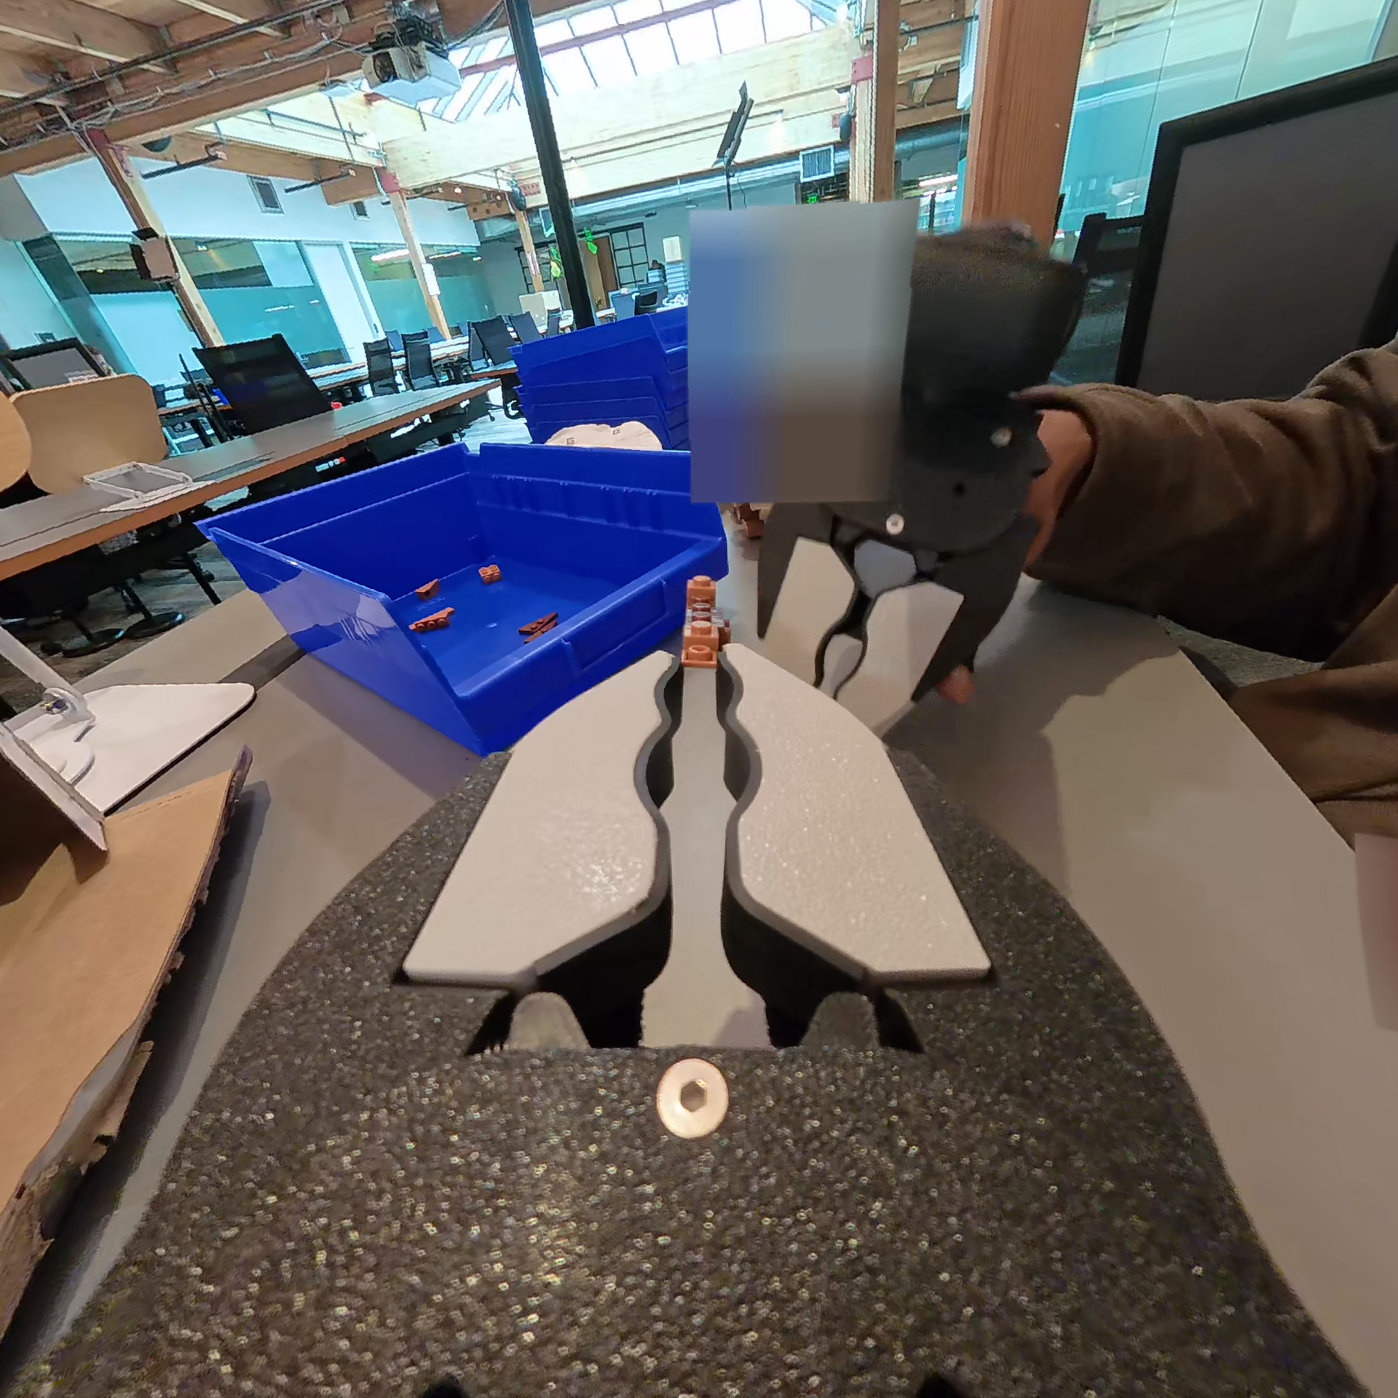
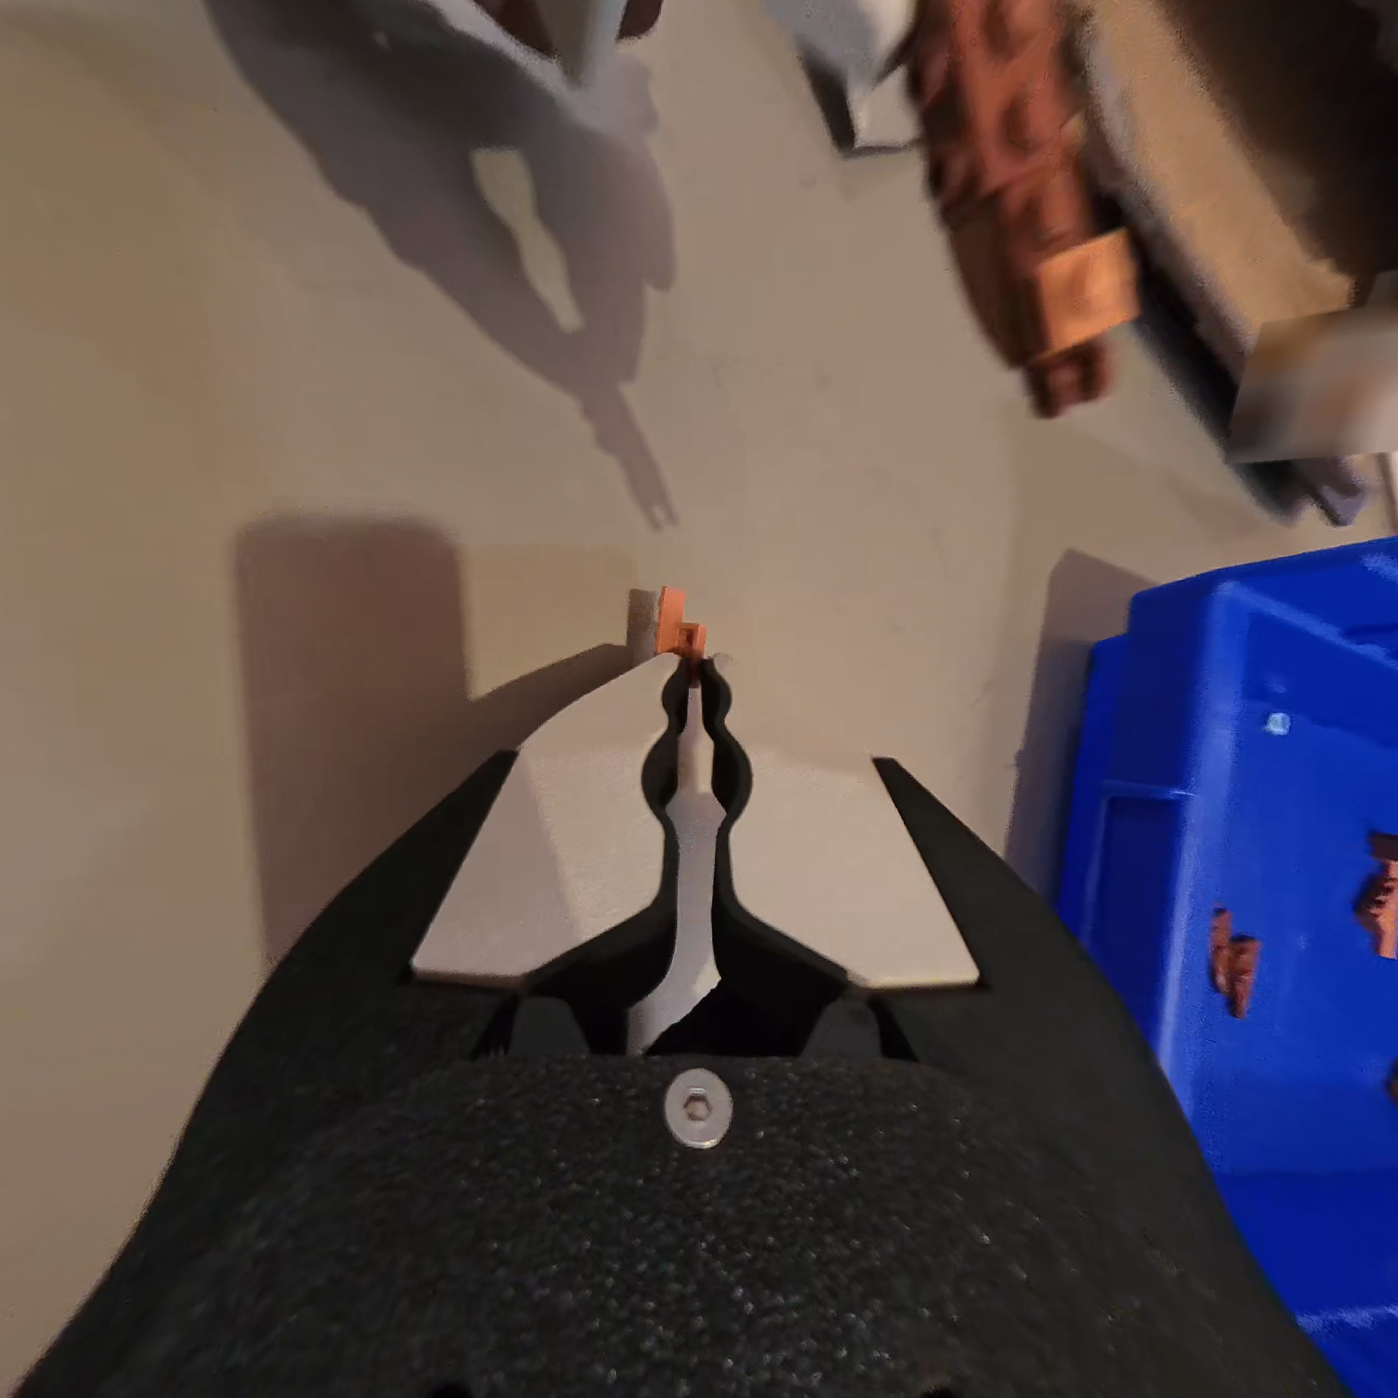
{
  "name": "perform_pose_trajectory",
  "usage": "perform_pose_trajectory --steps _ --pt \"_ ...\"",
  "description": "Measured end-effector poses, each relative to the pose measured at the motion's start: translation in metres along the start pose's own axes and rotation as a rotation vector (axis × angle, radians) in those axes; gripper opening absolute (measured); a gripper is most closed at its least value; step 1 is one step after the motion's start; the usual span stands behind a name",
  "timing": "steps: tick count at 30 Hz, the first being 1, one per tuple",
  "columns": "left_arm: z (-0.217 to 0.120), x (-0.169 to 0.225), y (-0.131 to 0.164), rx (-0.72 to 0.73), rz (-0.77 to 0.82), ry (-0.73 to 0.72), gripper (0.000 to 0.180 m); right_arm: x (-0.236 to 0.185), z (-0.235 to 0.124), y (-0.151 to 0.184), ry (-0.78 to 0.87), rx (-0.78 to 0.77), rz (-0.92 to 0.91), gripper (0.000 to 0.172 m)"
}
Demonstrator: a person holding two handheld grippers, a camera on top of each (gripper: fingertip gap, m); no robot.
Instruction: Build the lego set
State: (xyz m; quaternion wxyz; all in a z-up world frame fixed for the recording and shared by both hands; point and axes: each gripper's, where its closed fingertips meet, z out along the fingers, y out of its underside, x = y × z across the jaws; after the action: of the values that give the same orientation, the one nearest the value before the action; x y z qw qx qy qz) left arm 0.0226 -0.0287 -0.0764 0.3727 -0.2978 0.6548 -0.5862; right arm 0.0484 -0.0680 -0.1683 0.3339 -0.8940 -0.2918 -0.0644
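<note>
My left gripper (image 1: 700, 660) is shut on the lower end of a brown lego assembly (image 1: 702, 620), a short stack of studded bricks that stands up from the fingertips above the grey table (image 1: 1059, 794). My right gripper (image 2: 692, 666) is shut on a small orange-brown lego piece (image 2: 677, 632) that sticks out past its tips, low over the table. In the left wrist view the right gripper (image 1: 840, 673) hangs tips down just right of the assembly. In the right wrist view the assembly (image 2: 1014, 227) shows blurred at the upper right.
A blue bin (image 1: 363, 575) with several loose brown pieces (image 1: 431, 622) stands left of the assembly; it also shows in the right wrist view (image 2: 1210, 756). Cardboard (image 1: 98, 945) and a white stand (image 1: 151, 711) lie at the left. A person's sleeve (image 1: 1210, 492) reaches in from the right. Some 11 cm of space lies between my two pairs of fingers.
</note>
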Motion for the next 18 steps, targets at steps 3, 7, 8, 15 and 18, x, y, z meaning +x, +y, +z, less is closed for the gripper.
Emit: perform_pose_trajectory --steps 3,7,8,15,18 --pt "0.001 0.002 0.002 -0.001 -0.013 0.017 0.008 0.018 -0.024 -0.018 0.077 0.102 -0.02 0.003" --pt "0.004 0.007 0.004 -0.004 -0.041 0.044 0.008 0.044 -0.061 -0.042 0.193 0.208 -0.052 0.002" --pt "0.004 0.007 0.005 -0.004 -0.049 0.049 0.008 0.047 -0.068 -0.047 0.205 0.219 -0.063 0.003" --pt "0.006 0.011 0.006 -0.004 -0.084 0.081 0.008 0.054 -0.074 -0.071 0.236 0.223 -0.145 0.002" --pt "0.008 0.014 0.007 -0.007 -0.087 0.091 0.008 0.048 -0.066 -0.078 0.235 0.218 -0.189 0.002"
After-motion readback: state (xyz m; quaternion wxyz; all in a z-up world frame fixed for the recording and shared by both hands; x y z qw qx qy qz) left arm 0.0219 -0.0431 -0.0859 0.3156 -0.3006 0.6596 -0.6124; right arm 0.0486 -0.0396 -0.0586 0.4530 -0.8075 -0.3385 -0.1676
